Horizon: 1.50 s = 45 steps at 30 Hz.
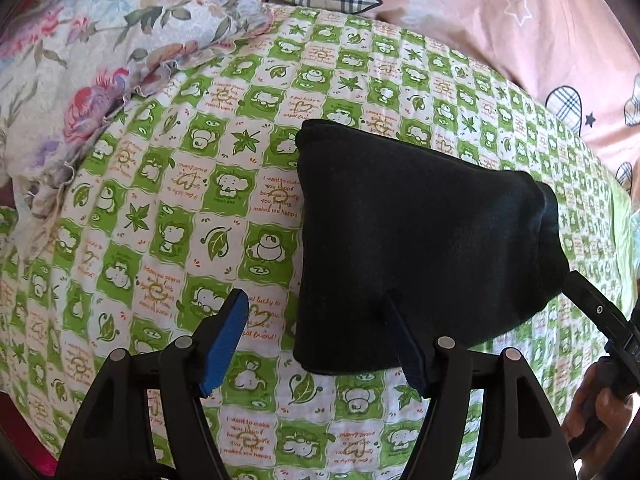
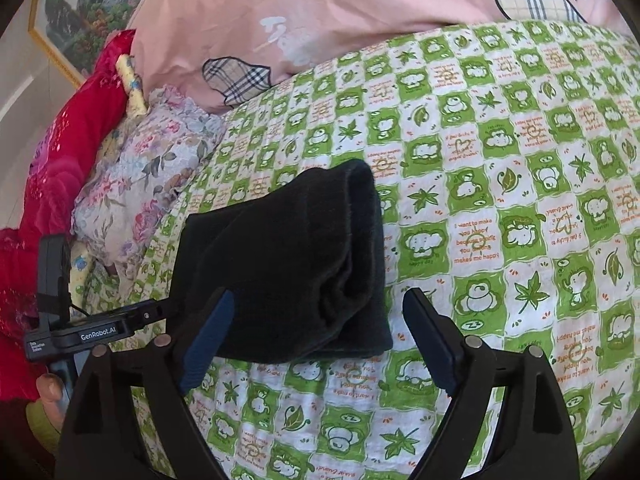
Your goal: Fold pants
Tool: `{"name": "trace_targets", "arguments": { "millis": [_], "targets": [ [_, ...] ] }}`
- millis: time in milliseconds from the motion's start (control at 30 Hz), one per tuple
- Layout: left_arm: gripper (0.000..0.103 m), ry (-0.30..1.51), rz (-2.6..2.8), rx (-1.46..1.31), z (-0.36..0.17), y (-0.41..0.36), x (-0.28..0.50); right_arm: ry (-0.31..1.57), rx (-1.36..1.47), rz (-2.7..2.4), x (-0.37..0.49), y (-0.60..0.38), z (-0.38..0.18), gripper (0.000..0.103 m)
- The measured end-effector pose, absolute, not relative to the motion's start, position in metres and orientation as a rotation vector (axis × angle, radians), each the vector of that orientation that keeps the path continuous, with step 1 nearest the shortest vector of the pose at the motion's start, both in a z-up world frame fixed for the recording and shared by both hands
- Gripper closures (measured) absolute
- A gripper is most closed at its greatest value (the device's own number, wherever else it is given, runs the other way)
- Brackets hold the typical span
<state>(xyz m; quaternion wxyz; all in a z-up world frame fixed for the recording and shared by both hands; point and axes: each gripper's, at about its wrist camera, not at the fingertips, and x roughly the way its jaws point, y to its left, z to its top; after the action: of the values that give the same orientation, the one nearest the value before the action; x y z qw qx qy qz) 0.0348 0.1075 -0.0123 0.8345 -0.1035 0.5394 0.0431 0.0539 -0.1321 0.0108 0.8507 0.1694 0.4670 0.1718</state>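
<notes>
Pants (image 1: 420, 240) lie folded into a thick black bundle on the green-checked bed sheet (image 1: 180, 208) — soft, light knit that sags unless pinched through all layers at the near edge. Left hand-held gripper (image 1: 316, 320) hovers at its seven o'clock corner, jaws apart, one finger (image 1: 404, 340) over the cloth. Right hand-held gripper (image 2: 320, 320) sits low at five o'clock, likewise spread wide, gripping nothing.

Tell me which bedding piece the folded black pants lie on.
The green checked sheet, printed with leaves and cartoon animals; the pink quilt and floral pillow lie apart from the pants.
</notes>
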Motion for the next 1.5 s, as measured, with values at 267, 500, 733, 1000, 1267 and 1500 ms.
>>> {"name": "trace_targets", "arguments": {
  "millis": [267,500,733,1000,1267,1500],
  "targets": [
    [0.033,1.119,0.088,-0.168,-0.008,0.098,0.023,0.98,0.251,0.374,0.043,-0.113,0.015,0.014],
    [0.033,1.065,0.118,-0.126,-0.001,0.092,0.012,0.965,0.189,0.383,0.033,-0.102,0.019,0.013],
    [0.033,1.041,0.132,-0.085,0.003,0.088,0.001,0.94,0.147,0.413,0.022,-0.093,0.02,0.01],
    [0.029,0.964,0.158,-0.08,0.005,0.089,-0.018,0.909,0.095,0.415,0.011,-0.087,0.023,0.01],
    [0.021,0.963,0.169,-0.101,0.003,0.088,-0.024,0.851,0.041,0.414,0.002,-0.085,0.026,0.009],
    [0.019,0.935,0.182,-0.05,-0.004,0.076,-0.037,0.804,-0.02,0.406,-0.008,-0.08,0.019,0.009]
  ]
}}
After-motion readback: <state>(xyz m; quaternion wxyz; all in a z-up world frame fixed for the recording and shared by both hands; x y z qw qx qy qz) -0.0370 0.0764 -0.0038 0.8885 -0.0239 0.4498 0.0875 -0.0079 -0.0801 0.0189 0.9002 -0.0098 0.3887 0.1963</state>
